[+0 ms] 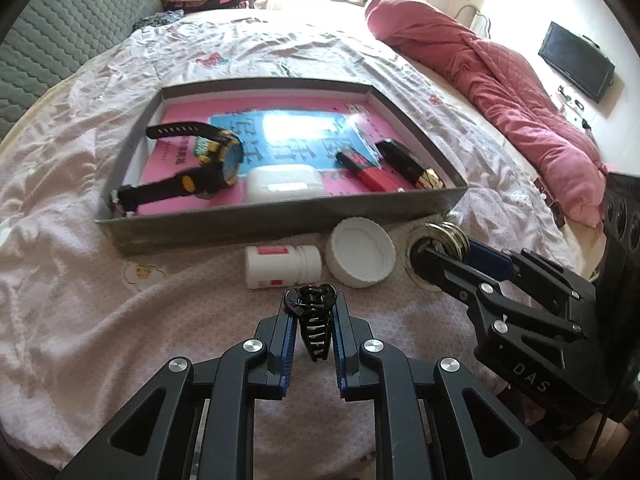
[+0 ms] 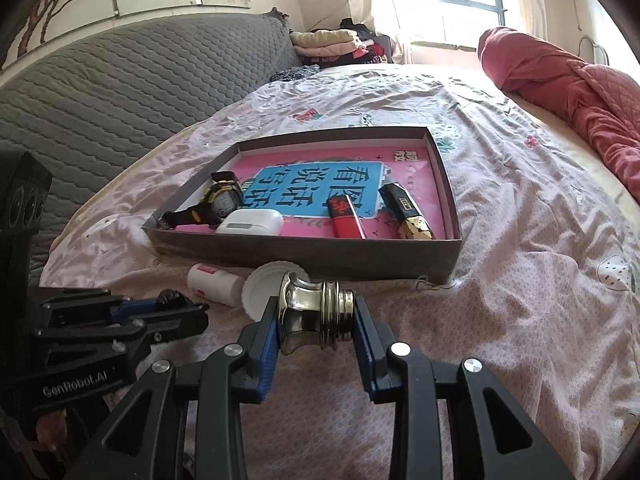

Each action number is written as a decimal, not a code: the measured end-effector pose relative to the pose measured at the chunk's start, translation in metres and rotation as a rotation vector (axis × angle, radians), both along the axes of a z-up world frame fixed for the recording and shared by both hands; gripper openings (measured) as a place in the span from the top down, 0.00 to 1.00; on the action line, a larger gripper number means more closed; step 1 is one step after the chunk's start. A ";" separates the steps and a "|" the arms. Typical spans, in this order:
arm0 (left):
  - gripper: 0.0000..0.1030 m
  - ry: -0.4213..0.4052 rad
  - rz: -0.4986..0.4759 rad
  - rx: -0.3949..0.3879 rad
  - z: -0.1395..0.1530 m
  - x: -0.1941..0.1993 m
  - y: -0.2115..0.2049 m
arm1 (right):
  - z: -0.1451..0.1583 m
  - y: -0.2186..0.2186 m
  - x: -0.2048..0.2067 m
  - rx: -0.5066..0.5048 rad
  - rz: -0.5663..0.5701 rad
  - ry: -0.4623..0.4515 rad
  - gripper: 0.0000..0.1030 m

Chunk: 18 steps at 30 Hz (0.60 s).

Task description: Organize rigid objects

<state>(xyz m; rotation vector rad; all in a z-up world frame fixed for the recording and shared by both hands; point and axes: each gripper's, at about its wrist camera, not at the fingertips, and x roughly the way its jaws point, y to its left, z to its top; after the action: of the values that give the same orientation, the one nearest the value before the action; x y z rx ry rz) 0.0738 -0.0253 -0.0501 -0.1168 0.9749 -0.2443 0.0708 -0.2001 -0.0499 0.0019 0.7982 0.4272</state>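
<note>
Left gripper (image 1: 314,322): fingers clamped on a black hair claw clip (image 1: 314,320), near the tray's front wall.
Right gripper (image 2: 316,320): fingers clamped on a shiny metal knob (image 2: 312,316).
Tray (image 1: 280,222): holds one watch (image 1: 200,168), one white earbud case (image 1: 284,182), one red lighter (image 1: 366,170), one black-gold lighter (image 1: 412,164).
Before the tray: one white pill bottle (image 1: 282,266), one white lid (image 1: 360,252).

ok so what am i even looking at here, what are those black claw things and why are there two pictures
Those claws are hand-held two-finger grippers, one in each of a person's hands, each carrying a fisheye camera looking along its fingers. One picture comes from each. The left gripper is shut on a black hair claw clip; the right gripper is shut on a shiny metal knob. On the bed lies a shallow grey box holding a watch, a white earbud case, a red lighter and a black-and-gold one. A white bottle and white lid wait outside.
</note>
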 end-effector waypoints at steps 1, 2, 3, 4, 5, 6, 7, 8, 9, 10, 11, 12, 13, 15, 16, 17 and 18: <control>0.84 -0.008 0.006 0.000 0.003 -0.001 0.004 | 0.001 0.001 -0.002 -0.005 0.003 -0.006 0.67; 0.84 -0.014 0.014 0.000 0.006 -0.002 0.007 | 0.003 0.002 -0.003 -0.009 0.005 -0.011 0.67; 0.84 -0.019 0.019 -0.001 0.007 -0.002 0.010 | 0.005 0.003 -0.005 -0.010 0.006 -0.017 0.67; 0.84 -0.025 0.029 -0.004 0.010 -0.002 0.015 | 0.007 0.003 -0.006 -0.010 0.006 -0.024 0.67; 0.84 -0.031 0.037 -0.006 0.013 -0.002 0.019 | 0.009 0.003 -0.008 -0.010 0.005 -0.032 0.67; 0.84 -0.036 0.046 -0.007 0.015 -0.002 0.023 | 0.011 0.002 -0.009 -0.009 0.004 -0.038 0.67; 0.84 -0.044 0.057 -0.007 0.017 -0.001 0.027 | 0.012 0.003 -0.010 -0.009 0.002 -0.045 0.67; 0.84 -0.049 0.067 -0.008 0.020 0.000 0.032 | 0.014 0.002 -0.011 -0.009 -0.001 -0.049 0.67; 0.84 -0.056 0.079 -0.010 0.022 0.001 0.037 | 0.017 0.002 -0.012 -0.007 -0.002 -0.059 0.67; 0.84 -0.061 0.086 -0.012 0.024 0.003 0.040 | 0.019 0.003 -0.014 -0.007 -0.003 -0.066 0.67; 0.84 -0.065 0.094 -0.013 0.026 0.004 0.044 | 0.021 0.003 -0.015 -0.009 -0.006 -0.077 0.67; 0.84 -0.070 0.103 -0.015 0.028 0.005 0.048 | 0.024 0.004 -0.015 -0.014 -0.006 -0.089 0.67; 0.84 -0.073 0.110 -0.016 0.030 0.005 0.050 | 0.028 0.004 -0.016 -0.022 -0.008 -0.107 0.67; 0.84 -0.079 0.123 -0.023 0.033 0.007 0.055 | 0.032 0.004 -0.017 -0.033 -0.013 -0.136 0.67; 0.84 -0.082 0.127 -0.022 0.034 0.008 0.057 | 0.034 0.004 -0.017 -0.036 -0.015 -0.144 0.67; 0.84 -0.089 0.133 -0.018 0.036 0.008 0.058 | 0.036 0.003 -0.017 -0.040 -0.020 -0.153 0.67; 0.84 -0.098 0.135 -0.013 0.038 0.010 0.060 | 0.038 0.002 -0.016 -0.041 -0.024 -0.163 0.67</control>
<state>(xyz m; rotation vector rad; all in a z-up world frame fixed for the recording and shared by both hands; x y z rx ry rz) 0.0833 0.0343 -0.0125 -0.1807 0.8638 -0.1308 0.0543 -0.1978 -0.0123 -0.0611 0.6457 0.3830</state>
